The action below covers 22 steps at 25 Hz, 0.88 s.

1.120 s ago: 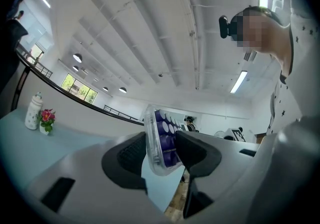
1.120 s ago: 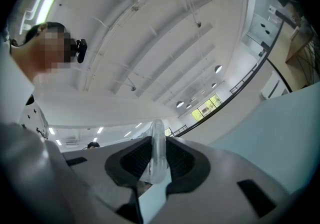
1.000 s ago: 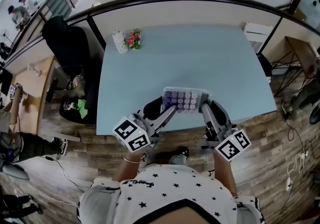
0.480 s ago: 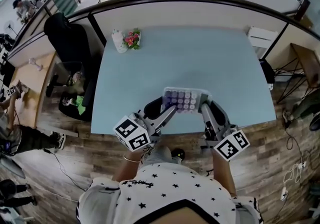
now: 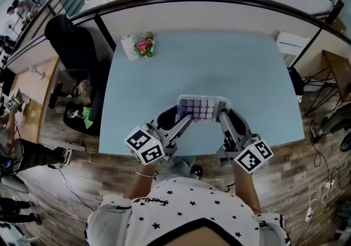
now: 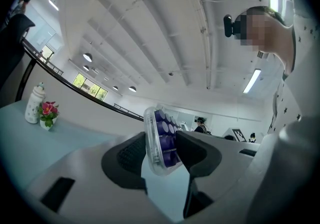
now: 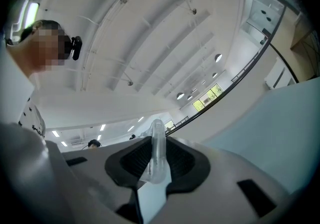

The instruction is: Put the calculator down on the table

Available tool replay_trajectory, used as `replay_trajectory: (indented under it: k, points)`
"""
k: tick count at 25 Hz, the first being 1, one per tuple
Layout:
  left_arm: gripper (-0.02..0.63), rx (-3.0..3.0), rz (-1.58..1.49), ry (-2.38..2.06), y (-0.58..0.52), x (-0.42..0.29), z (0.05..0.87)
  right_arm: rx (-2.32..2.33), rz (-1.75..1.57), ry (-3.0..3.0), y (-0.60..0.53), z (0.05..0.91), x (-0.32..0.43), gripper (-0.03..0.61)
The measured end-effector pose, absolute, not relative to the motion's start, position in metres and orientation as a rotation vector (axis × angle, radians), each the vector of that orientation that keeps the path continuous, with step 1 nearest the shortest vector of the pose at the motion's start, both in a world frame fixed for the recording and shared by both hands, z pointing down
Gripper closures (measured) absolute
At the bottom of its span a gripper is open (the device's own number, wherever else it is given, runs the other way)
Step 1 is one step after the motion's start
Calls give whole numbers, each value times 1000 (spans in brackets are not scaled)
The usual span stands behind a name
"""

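The desk point(image 5: 241, 63) under me is pale blue and almost bare, with a low white partition under a dark rail along its far edge. Around it lies wood-plank floor point(image 5: 296, 173). One black chair point(image 5: 74, 47) stands off the desk's left side, and beyond the rail the room opens into a bright white hall with strip lights overhead.

The calculator point(image 5: 202, 108) is over the near middle of the desk, held between my two tongs. From above, its long axis runs left to right, parallel to the near edge, and its face of round purple keys under a clear case points up at me. Whether its underside touches the desk I cannot tell.

My left tongs point(image 5: 178, 118) are clamped on its left end, one pad on the clear back and the other on the keys. My right tongs point(image 5: 229, 118) are clamped on its right end, where the pads pinch the thin clear edge.

By count: one calculator, two tongs, one chair. At the desk's far left corner stands one small white vase point(image 5: 130, 47), with one bunch of pink flowers point(image 5: 146, 44) just beside it. The keys sit in rows, too small for me to count.
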<state>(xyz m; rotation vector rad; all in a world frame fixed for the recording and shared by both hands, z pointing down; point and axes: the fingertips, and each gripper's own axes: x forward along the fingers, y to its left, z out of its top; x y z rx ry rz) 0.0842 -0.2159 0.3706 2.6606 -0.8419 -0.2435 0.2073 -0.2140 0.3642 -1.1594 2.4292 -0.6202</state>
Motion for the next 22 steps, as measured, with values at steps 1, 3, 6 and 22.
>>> replay_trajectory:
  k: [1, 3, 6, 22]
  points:
    - [417, 2659, -244, -841, -221, 83, 371, -1156, -624, 2432, -220, 365, 206, 495]
    - [416, 2646, -242, -845, -233, 81, 375, -1161, -637, 2436, -231, 368, 204, 495]
    - [416, 2612, -237, -848, -253, 80, 383, -1179, -667, 2439, -251, 374, 203, 495]
    - [414, 2528, -174, -828, -297, 92, 429, -1242, -810, 2428, -295, 421, 214, 495]
